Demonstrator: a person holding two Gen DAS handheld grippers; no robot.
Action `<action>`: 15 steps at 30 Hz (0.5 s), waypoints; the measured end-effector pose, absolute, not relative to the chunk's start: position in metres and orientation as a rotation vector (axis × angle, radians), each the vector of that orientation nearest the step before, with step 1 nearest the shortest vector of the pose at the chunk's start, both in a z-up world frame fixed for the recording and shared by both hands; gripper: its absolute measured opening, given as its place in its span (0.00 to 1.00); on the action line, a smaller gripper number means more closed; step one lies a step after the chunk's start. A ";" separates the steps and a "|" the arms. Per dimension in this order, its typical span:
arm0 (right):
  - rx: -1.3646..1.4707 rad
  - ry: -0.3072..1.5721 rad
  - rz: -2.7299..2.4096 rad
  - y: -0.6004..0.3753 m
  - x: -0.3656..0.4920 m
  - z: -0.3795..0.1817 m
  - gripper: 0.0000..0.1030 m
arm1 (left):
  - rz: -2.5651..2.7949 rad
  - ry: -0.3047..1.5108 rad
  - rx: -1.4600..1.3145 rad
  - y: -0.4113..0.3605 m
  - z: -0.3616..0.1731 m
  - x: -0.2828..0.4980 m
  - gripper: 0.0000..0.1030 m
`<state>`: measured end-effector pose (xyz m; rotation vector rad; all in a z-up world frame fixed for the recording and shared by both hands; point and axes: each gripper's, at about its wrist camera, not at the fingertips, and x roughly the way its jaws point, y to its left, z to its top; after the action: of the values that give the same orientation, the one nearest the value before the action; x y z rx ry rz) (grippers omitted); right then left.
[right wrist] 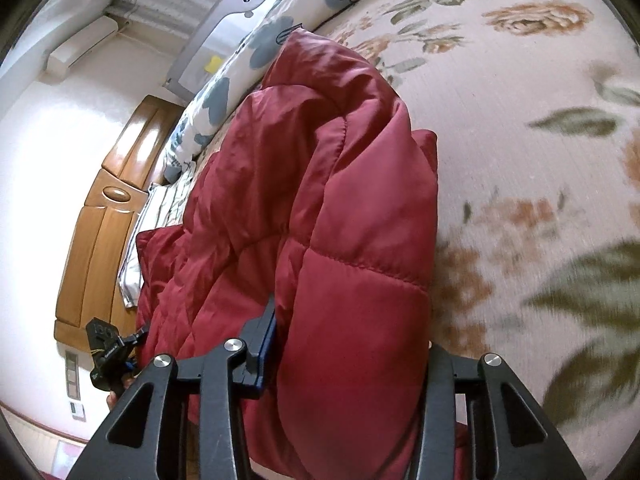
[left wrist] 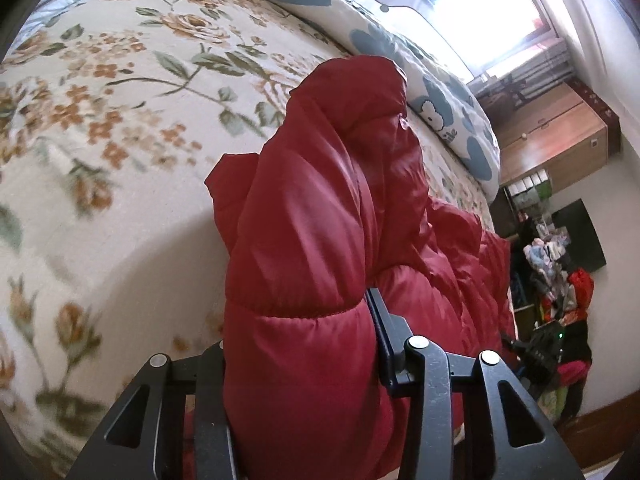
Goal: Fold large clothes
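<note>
A red quilted puffer jacket (left wrist: pixel 320 208) hangs bunched over the floral bedspread (left wrist: pixel 120 120). My left gripper (left wrist: pixel 300 344) is shut on a thick padded fold of it, with one finger (left wrist: pixel 384 344) showing at the right of the fold and the other hidden behind the fabric. In the right wrist view the same jacket (right wrist: pixel 320 200) fills the middle. My right gripper (right wrist: pixel 352 348) is shut on another padded fold, one finger (right wrist: pixel 264 340) showing on the left. Each gripper shows small in the other's view, at the far end of the jacket.
A white quilt with blue prints (left wrist: pixel 400 52) lies along the far side of the bed. A wooden headboard (right wrist: pixel 104 208) and a striped pillow (right wrist: pixel 152 216) are at one end. A wooden cabinet (left wrist: pixel 560 136) and a clothes pile (left wrist: pixel 568 300) stand by the wall.
</note>
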<state>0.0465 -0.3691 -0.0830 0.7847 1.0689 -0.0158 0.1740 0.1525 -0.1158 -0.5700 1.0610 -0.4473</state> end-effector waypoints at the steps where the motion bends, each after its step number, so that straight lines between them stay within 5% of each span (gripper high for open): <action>1: 0.787 1.068 -0.015 -0.368 0.043 -0.083 0.41 | -0.444 1.063 -0.564 0.154 -0.114 0.165 0.39; 8: 0.843 1.056 -0.002 -0.369 0.017 -0.091 0.47 | -0.436 1.079 -0.537 0.160 -0.115 0.136 0.44; 15: 0.769 1.063 -0.052 -0.369 0.019 -0.093 0.73 | -0.330 1.066 -0.436 0.151 -0.102 0.132 0.66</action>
<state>0.0193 -0.3687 -0.0926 0.7690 1.0628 -0.0516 0.1318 0.1509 -0.1021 -0.4365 1.0655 -0.3305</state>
